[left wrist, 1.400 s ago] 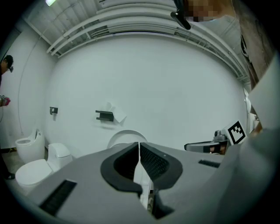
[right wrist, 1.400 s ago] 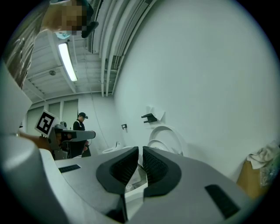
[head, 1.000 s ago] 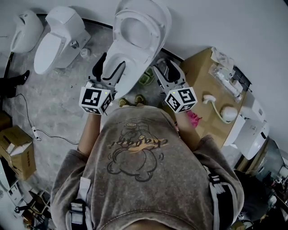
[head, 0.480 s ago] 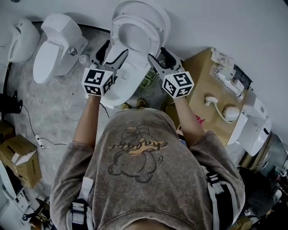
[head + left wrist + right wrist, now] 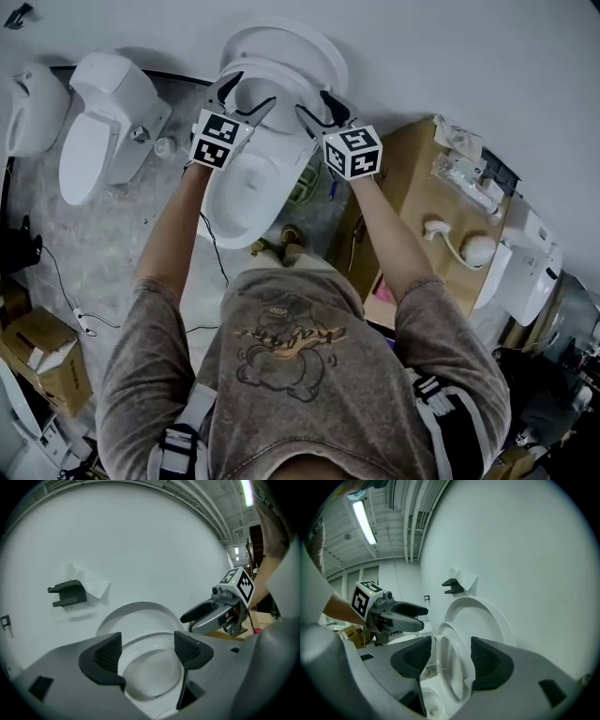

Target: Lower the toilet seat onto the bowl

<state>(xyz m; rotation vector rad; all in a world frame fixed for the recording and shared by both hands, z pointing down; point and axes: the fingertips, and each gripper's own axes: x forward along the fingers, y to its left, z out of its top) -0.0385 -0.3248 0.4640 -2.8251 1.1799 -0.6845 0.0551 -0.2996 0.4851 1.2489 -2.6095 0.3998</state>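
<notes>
A white toilet stands against the wall, its bowl (image 5: 239,192) open to view. The seat (image 5: 281,89) and the lid (image 5: 323,56) stand raised at the wall. My left gripper (image 5: 246,94) is at the seat's left side, its jaws opening with nothing pressed between the pads. Through its gap I see the seat ring (image 5: 140,641) and the lid (image 5: 136,616). My right gripper (image 5: 314,105) is open at the seat's right side. The upright seat rim (image 5: 450,667) shows edge-on between its pads (image 5: 487,660), with the lid (image 5: 487,620) behind it.
Two more white toilets (image 5: 103,112) (image 5: 28,103) stand to the left. A cardboard box (image 5: 412,187) with fittings on top sits close on the right, and a white appliance (image 5: 525,272) beyond it. A cable (image 5: 56,272) lies on the floor. A black bracket (image 5: 68,594) hangs on the wall.
Both grippers have moved forward and up from over the bowl's front to the raised seat at the wall. The person has stepped closer.
</notes>
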